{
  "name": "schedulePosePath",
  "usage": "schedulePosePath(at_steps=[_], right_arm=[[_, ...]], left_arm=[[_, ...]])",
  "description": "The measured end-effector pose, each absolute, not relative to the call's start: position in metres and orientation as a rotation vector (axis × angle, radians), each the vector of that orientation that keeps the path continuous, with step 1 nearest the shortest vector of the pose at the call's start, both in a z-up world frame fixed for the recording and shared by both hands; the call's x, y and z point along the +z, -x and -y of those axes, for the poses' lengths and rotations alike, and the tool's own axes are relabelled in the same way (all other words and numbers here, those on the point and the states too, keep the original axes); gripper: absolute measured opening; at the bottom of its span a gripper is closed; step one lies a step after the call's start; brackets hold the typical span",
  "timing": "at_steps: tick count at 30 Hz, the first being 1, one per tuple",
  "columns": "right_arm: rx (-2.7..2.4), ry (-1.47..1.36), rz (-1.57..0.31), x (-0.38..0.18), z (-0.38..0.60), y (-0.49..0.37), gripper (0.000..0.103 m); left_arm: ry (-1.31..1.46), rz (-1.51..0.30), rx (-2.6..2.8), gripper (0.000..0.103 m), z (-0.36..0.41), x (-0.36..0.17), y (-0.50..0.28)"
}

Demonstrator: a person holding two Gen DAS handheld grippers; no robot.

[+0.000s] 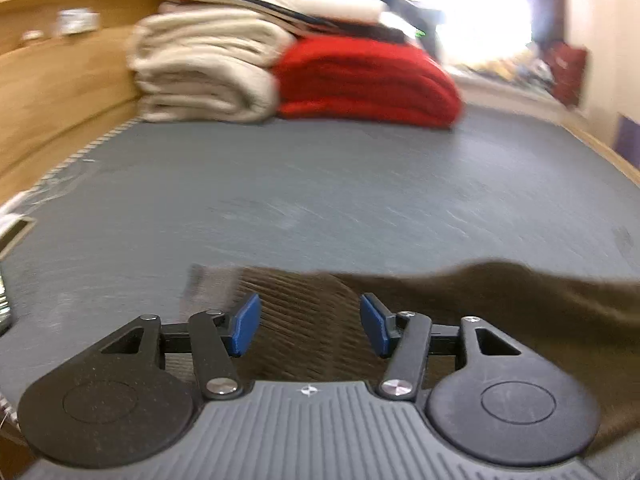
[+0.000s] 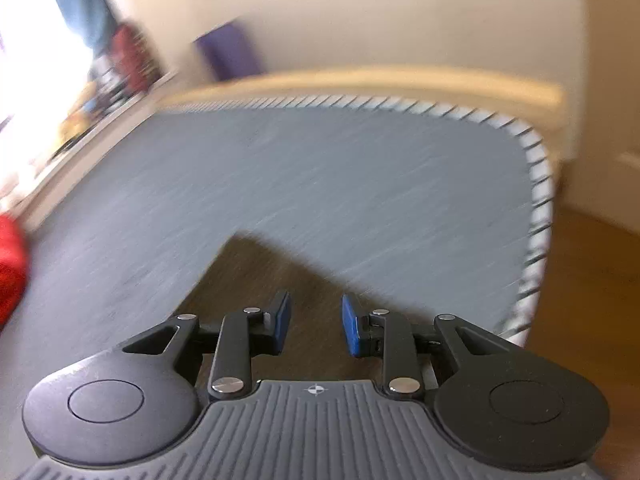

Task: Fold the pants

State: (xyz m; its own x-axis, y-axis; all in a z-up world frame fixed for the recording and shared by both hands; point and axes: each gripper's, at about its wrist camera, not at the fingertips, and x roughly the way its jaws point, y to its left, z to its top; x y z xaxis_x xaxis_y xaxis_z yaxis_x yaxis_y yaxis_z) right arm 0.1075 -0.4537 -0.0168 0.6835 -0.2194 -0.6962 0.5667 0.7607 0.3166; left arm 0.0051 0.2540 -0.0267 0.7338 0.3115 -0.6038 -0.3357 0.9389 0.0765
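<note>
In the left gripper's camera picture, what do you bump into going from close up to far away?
left gripper → brown pants → bare grey mattress → red folded blanket beside cream folded blanket → bright window

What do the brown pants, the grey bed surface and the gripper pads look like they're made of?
Brown pants: likely corduroy or a ribbed knit, matte; fine parallel ridges show between the left gripper pads.
Grey bed surface: seemingly a smooth woven sheet, matte; blur hides the weave.
Gripper pads: blue, probably rubber or soft plastic, matte, on black linkages. The right gripper has the same.
</note>
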Motion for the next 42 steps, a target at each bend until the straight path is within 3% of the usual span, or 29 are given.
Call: schedulePosePath(at_steps=[3, 5, 6, 8, 11, 16, 19, 22, 31, 32, 33, 36, 42], right_arm=[[-0.368, -0.62, -0.785, -0.032, 0.451, -0.117, 0.031], [-0.363, -0.616, -0.842, -0.04, 0.447, -0.121, 0.031], [-0.373, -0.596, -0.884, -0.046, 0.446, -0.123, 0.032], [-0.409, -0.561, -0.993, -0.06, 0.444, -0.127, 0.033], [-0.41, -0.618, -0.977, -0.06, 0.448, -0.121, 0.033], [-0.391, -0.616, -0.9, -0.046, 0.442, -0.117, 0.033], [-0.391, -0.605, -0.898, -0.042, 0.439, -0.116, 0.034], [-0.42, -0.613, -0.991, -0.054, 0.439, -0.121, 0.035], [-0.386, -0.624, -0.812, -0.024, 0.439, -0.113, 0.036], [-0.375, -0.617, -0.795, -0.021, 0.439, -0.115, 0.036], [-0.357, -0.614, -0.778, -0.019, 0.439, -0.118, 0.036], [-0.334, -0.614, -0.766, -0.016, 0.441, -0.127, 0.036], [-0.288, -0.563, -0.797, -0.024, 0.434, -0.161, 0.036]], left_arm=[[-0.007, -0.806, 0.288, 0.052, -0.245, -0.052, -0.021], [-0.003, -1.051, 0.257, 0.05, -0.245, -0.081, -0.041], [-0.018, -1.066, 0.256, 0.052, -0.242, -0.086, -0.043], [-0.047, -1.045, 0.265, 0.052, -0.237, -0.084, -0.046], [-0.044, -0.945, 0.27, 0.052, -0.23, -0.078, -0.038], [0.006, -0.791, 0.203, 0.066, -0.216, -0.066, -0.028], [0.052, -0.832, 0.186, 0.066, -0.222, -0.074, -0.036], [0.028, -1.015, 0.191, 0.066, -0.221, -0.1, -0.047], [0.083, -0.791, 0.166, 0.066, -0.223, -0.077, -0.037], [0.109, -0.776, 0.173, 0.059, -0.227, -0.075, -0.037], [0.133, -0.763, 0.182, 0.044, -0.23, -0.073, -0.035], [0.175, -0.764, 0.208, 0.022, -0.24, -0.07, -0.038], [0.175, -0.734, 0.256, 0.022, -0.247, -0.055, -0.037]])
